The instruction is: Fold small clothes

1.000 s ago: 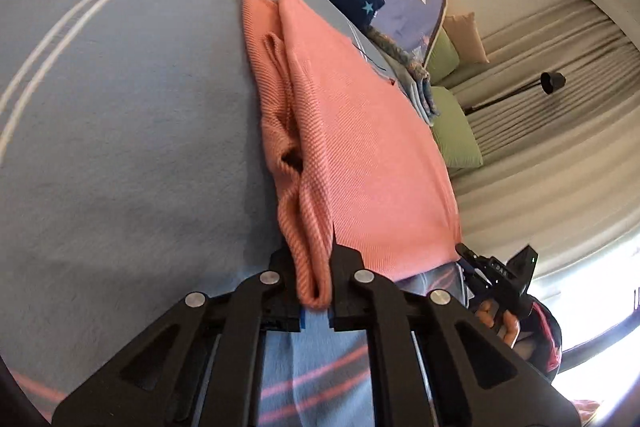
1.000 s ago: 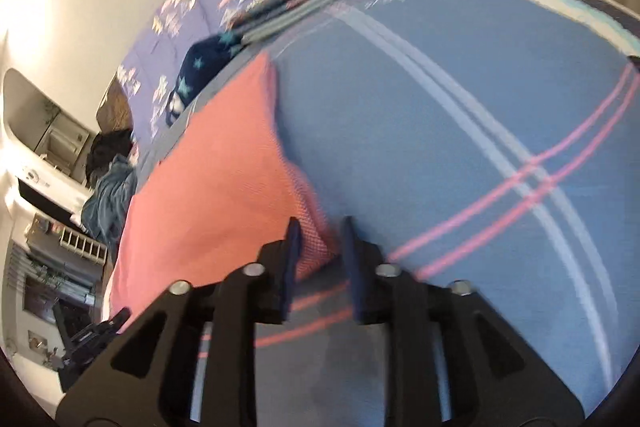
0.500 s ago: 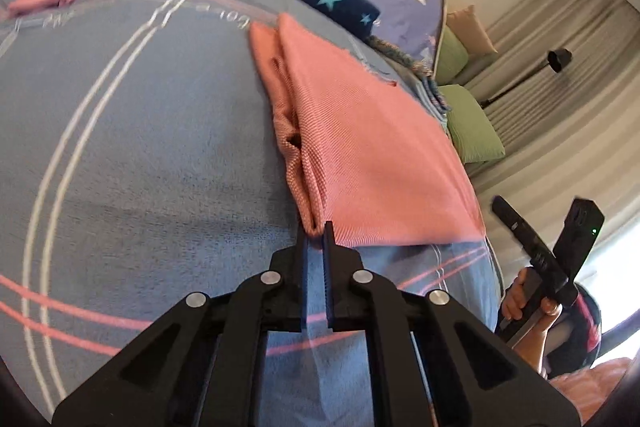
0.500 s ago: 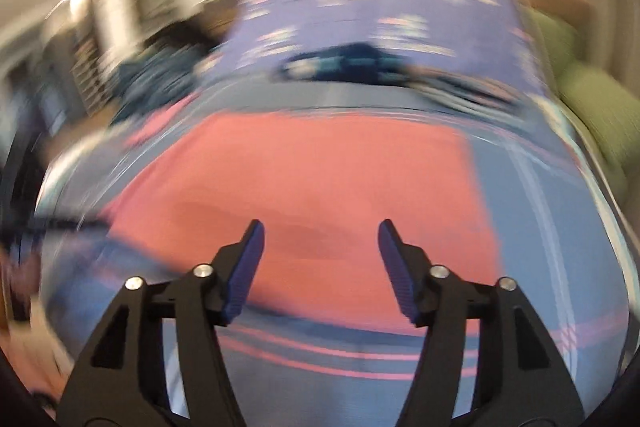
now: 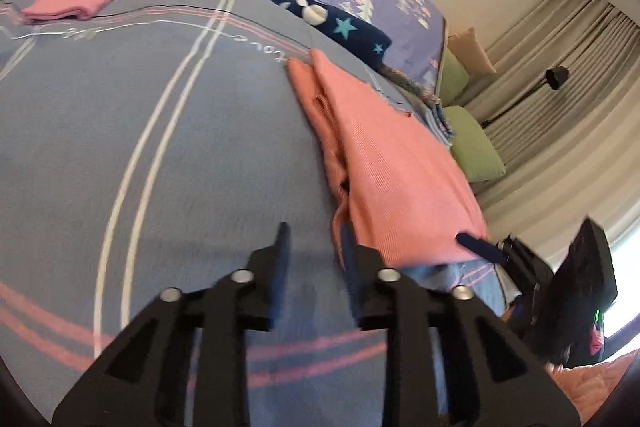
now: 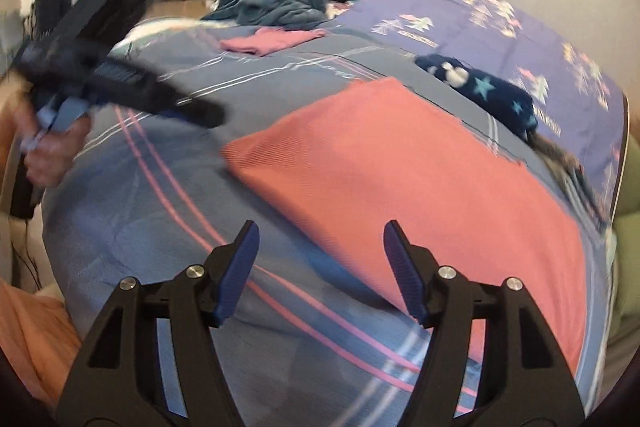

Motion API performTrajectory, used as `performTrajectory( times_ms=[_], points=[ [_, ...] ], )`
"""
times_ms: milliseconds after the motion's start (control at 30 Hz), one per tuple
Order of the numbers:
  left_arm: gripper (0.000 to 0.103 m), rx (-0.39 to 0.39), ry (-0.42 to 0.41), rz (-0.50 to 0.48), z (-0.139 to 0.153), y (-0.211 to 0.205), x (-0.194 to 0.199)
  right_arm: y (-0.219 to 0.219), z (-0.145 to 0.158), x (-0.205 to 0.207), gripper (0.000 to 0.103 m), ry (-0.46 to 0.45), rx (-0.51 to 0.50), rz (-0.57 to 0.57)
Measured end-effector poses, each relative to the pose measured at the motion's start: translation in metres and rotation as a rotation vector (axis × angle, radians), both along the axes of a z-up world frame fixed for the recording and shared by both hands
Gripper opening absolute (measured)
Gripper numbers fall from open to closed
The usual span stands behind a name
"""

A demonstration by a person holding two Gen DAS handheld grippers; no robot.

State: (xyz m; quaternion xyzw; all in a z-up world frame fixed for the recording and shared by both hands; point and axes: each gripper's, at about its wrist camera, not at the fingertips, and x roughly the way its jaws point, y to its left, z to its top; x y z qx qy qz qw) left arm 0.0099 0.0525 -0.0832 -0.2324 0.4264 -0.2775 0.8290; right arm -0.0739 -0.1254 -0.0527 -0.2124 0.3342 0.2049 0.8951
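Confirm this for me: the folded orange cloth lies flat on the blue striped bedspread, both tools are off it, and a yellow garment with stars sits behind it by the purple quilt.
One thing is wrong: the starred garment is dark navy, not yellow, as the right wrist view shows. The rest holds: the orange cloth lies flat on the bedspread, with the left tool opening beside its edge and the right tool open, gripping nothing.

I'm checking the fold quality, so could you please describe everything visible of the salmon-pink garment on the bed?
The salmon-pink garment is a fine-ribbed knit, folded into a flat, roughly rectangular stack lying on the blue striped bedspread. One long side shows bunched, layered edges; the top face looks smooth. Neither gripper holds it: the left gripper is opening beside its near corner, and the right gripper hovers open over its edge.
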Motion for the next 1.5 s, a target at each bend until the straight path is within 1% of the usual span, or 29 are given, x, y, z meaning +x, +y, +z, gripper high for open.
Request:
performTrajectory(
  times_ms=[67, 100, 167, 200, 267, 333, 400, 433, 467, 500, 533, 567, 600, 633, 733, 800, 833, 933, 1000, 1067, 1133, 1200, 1267, 1300, 1367, 1400, 1433, 1467, 1500],
  points=[
    [0.042, -0.013, 0.006, -0.024, 0.000, -0.004, 0.019, 0.013, -0.003, -0.001, 0.068, -0.004, -0.023, 0.015],
    [0.046, -0.012, 0.010, -0.043, -0.001, -0.007, 0.033, 0.020, -0.006, -0.001, 0.068, -0.003, -0.040, 0.020],
    [0.046, 0.005, 0.029, -0.070, -0.001, -0.015, 0.066, 0.032, -0.012, 0.003, 0.068, -0.019, -0.090, 0.021],
    [0.046, -0.002, 0.042, -0.092, -0.002, -0.019, 0.079, 0.039, -0.016, 0.006, 0.068, -0.031, -0.120, 0.020],
    [0.046, -0.011, 0.073, -0.097, -0.004, -0.024, 0.104, 0.049, -0.021, 0.007, 0.067, -0.055, -0.165, 0.014],
    [0.046, -0.061, 0.112, -0.129, -0.009, -0.030, 0.131, 0.054, -0.023, 0.008, 0.067, -0.063, -0.175, 0.017],
    [0.046, -0.100, 0.131, -0.117, -0.012, -0.033, 0.153, 0.058, -0.025, 0.012, 0.067, -0.063, -0.178, 0.020],
    [0.044, -0.106, 0.129, -0.112, -0.011, -0.035, 0.161, 0.060, -0.026, 0.014, 0.066, -0.062, -0.178, 0.017],
    [0.038, -0.104, 0.123, -0.094, -0.011, -0.037, 0.169, 0.062, -0.027, 0.017, 0.065, -0.062, -0.178, 0.014],
    [0.014, -0.096, 0.122, -0.096, -0.012, -0.042, 0.177, 0.065, -0.027, 0.019, 0.063, -0.067, -0.178, 0.014],
    [0.004, -0.096, 0.124, -0.106, -0.013, -0.046, 0.182, 0.066, -0.028, 0.022, 0.054, -0.073, -0.183, 0.013],
    [0.004, -0.102, 0.125, -0.108, -0.015, -0.048, 0.185, 0.071, -0.030, 0.025, 0.049, -0.085, -0.203, 0.011],
    [0.004, -0.110, 0.119, -0.113, -0.016, -0.050, 0.187, 0.074, -0.032, 0.026, 0.040, -0.094, -0.217, 0.011],
    [0.004, -0.110, 0.114, -0.119, -0.017, -0.050, 0.187, 0.077, -0.033, 0.028, 0.036, -0.100, -0.228, 0.015],
    [0.004, -0.120, 0.113, -0.135, -0.016, -0.046, 0.186, 0.087, -0.038, 0.033, 0.032, -0.124, -0.263, 0.035],
    [0.004, -0.133, 0.116, -0.143, -0.015, -0.043, 0.187, 0.092, -0.039, 0.035, 0.008, -0.133, -0.283, 0.055],
    [0.004, -0.135, 0.117, -0.145, -0.015, -0.043, 0.187, 0.093, -0.040, 0.036, 0.005, -0.129, -0.283, 0.061],
    [0.004, -0.108, 0.093, -0.150, -0.011, -0.046, 0.187, 0.090, -0.038, 0.034, 0.005, -0.089, -0.243, 0.083],
    [0.004, -0.078, 0.078, -0.143, -0.010, -0.047, 0.186, 0.089, -0.043, 0.030, 0.005, -0.082, -0.264, 0.096],
    [0.004, -0.079, 0.086, -0.127, -0.016, -0.046, 0.186, 0.088, -0.044, 0.029, 0.005, -0.085, -0.265, 0.105],
    [0.004, -0.104, 0.091, -0.111, -0.023, -0.044, 0.185, 0.084, -0.037, 0.034, 0.005, -0.058, -0.205, 0.086],
    [0.004, -0.094, 0.079, -0.113, -0.020, -0.044, 0.184, 0.080, -0.034, 0.037, 0.005, -0.036, -0.161, 0.076],
    [0.004, -0.076, 0.064, -0.115, -0.019, -0.045, 0.184, 0.080, -0.036, 0.038, 0.006, -0.027, -0.163, 0.071],
    [0.004, -0.080, 0.064, -0.113, -0.020, -0.045, 0.184, 0.081, -0.036, 0.036, 0.008, -0.030, -0.167, 0.072],
    [0.005, -0.100, 0.067, -0.102, -0.020, -0.041, 0.183, 0.079, -0.032, 0.031, 0.017, -0.018, -0.135, 0.084],
    [0.005, -0.105, 0.064, -0.082, -0.018, -0.037, 0.182, 0.076, -0.029, 0.029, 0.018, -0.004, -0.101, 0.087],
    [0.005, -0.098, 0.051, -0.051, -0.015, -0.031, 0.181, 0.068, -0.024, 0.027, 0.025, 0.019, -0.049, 0.086],
    [0.005, -0.076, 0.034, -0.020, -0.011, -0.027, 0.180, 0.062, -0.022, 0.026, 0.038, 0.028, -0.024, 0.074],
    [0.005, -0.057, 0.017, 0.006, -0.005, -0.022, 0.177, 0.054, -0.018, 0.025, 0.043, 0.026, 0.000, 0.052]
  ],
)
